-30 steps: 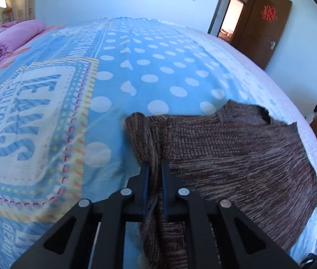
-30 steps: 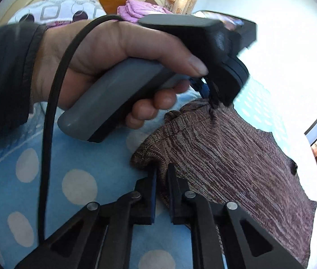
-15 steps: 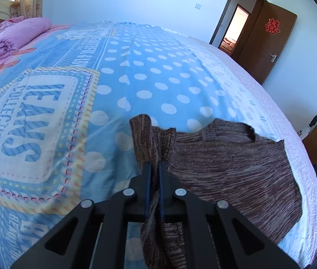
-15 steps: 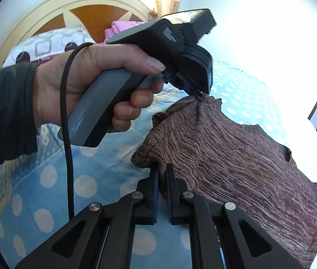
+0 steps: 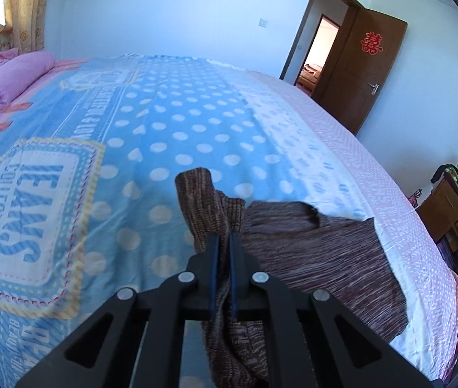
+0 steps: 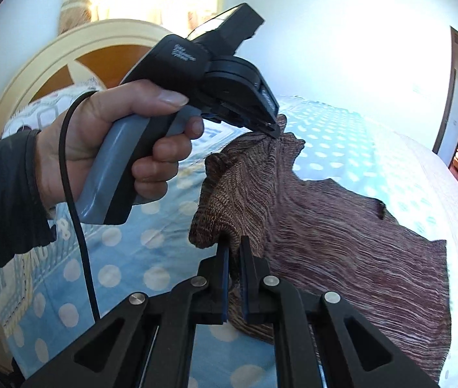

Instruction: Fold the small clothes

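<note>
— Knitwear: how is the brown sweater point(image 5: 319, 252) judged to handle?

— Soft, light and limp; sagging is expected, so edges are the places to be gripped. One sweater is counted, lying near the bed's point(image 5: 170, 135) right edge.

— And the tongs?

— Two: left tongs point(image 5: 222, 242) and right tongs point(image 6: 234, 249) are both clamped on lifted knit.

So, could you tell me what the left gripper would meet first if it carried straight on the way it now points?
Beyond the brown knit garment it is shut on, the left gripper would probably meet the blue polka-dot bedspread; nothing else shows ahead, though depth is unclear.
</note>
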A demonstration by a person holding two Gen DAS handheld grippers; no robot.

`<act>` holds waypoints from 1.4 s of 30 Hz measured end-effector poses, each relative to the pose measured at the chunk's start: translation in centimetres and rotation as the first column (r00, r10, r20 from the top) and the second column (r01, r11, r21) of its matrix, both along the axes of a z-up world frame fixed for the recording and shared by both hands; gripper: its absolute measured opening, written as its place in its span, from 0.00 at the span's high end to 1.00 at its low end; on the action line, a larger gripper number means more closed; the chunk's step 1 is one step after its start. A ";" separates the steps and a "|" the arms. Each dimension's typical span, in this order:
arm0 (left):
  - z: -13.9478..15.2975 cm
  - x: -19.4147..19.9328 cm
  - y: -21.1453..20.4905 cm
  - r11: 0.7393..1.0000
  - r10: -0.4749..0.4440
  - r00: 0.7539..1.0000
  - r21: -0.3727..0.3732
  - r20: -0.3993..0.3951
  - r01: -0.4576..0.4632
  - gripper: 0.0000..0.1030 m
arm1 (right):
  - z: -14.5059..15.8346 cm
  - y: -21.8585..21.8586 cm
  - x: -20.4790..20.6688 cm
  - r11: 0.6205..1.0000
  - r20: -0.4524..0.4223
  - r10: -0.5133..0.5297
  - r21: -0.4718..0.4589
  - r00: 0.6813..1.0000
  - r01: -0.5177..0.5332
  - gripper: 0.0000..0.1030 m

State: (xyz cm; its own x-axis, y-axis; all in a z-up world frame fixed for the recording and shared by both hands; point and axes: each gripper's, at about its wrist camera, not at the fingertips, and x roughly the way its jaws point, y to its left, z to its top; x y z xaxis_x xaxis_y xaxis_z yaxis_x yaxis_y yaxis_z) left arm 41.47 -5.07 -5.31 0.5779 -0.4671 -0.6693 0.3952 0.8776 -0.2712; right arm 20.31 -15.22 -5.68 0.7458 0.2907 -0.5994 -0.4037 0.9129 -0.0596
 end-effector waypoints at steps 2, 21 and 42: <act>0.6 -0.3 -0.9 1.000 -0.009 1.000 -0.007 0.010 0.009 0.94 | 0.0 -1.4 0.5 1.000 -0.002 -0.014 0.022 1.000 0.014 0.95; 2.4 -1.7 -11.5 0.991 -0.134 0.990 -0.008 0.033 0.134 0.94 | 0.7 -11.3 -1.1 0.979 -0.051 -0.143 0.137 0.988 0.149 0.96; -0.1 -3.7 -23.9 0.952 -0.303 0.953 0.051 0.012 0.302 0.94 | -1.6 -22.6 -3.2 0.913 -0.215 -0.302 0.213 0.929 0.347 0.96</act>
State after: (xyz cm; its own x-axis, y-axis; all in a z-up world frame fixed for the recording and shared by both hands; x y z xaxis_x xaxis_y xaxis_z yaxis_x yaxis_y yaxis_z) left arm 37.74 -28.99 -5.44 0.4272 -0.5894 -0.6856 0.6492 0.7278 -0.2211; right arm 17.11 -37.81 -7.32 0.7145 0.2033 -0.6694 -0.0662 0.9722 0.2245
